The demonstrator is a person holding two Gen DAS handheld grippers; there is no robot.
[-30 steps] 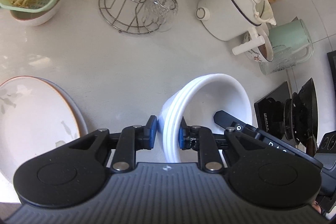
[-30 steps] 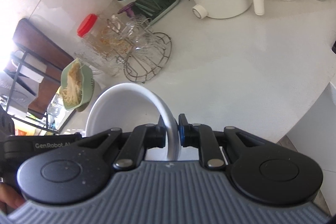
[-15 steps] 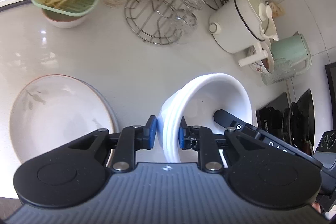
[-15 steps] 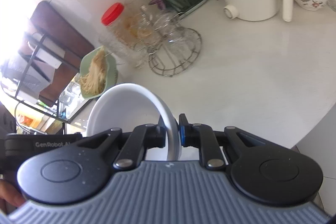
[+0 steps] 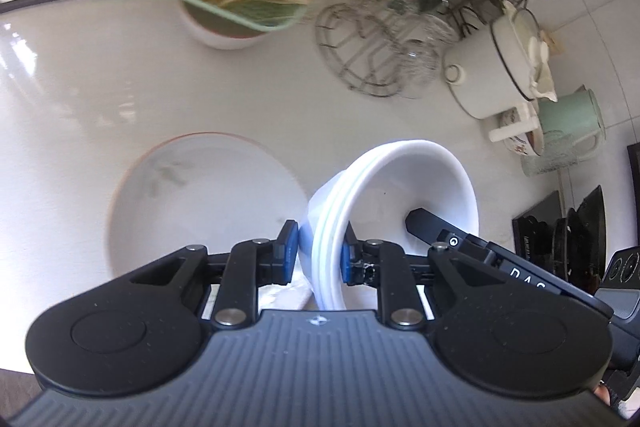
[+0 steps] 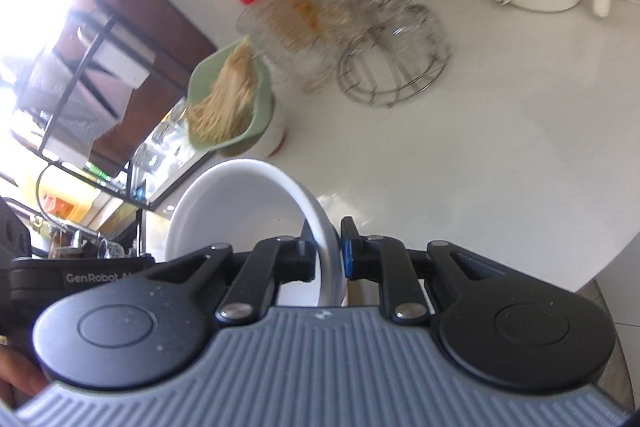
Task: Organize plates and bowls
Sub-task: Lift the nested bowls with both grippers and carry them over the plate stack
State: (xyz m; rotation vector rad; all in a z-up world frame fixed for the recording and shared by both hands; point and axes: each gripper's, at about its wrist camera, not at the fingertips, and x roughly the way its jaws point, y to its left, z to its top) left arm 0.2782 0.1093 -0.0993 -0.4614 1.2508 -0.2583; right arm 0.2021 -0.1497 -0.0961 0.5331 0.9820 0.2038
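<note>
While clamped on opposite rims of the stacked white bowls (image 5: 404, 195), left hand-held gripper (image 5: 319, 254) and right hand-held gripper (image 6: 325, 251) mid-carry above counter (image 5: 100, 87); next, probably lowering just beside the plate (image 5: 200, 203), level.

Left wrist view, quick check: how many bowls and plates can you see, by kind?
nested white bowls, clamped by the left gripper and the right gripper: 3, judging by the rims
orange-rimmed plate: 1
white bowl under the green strainer: 1
patterned bowl: 1
Total: 6
</note>
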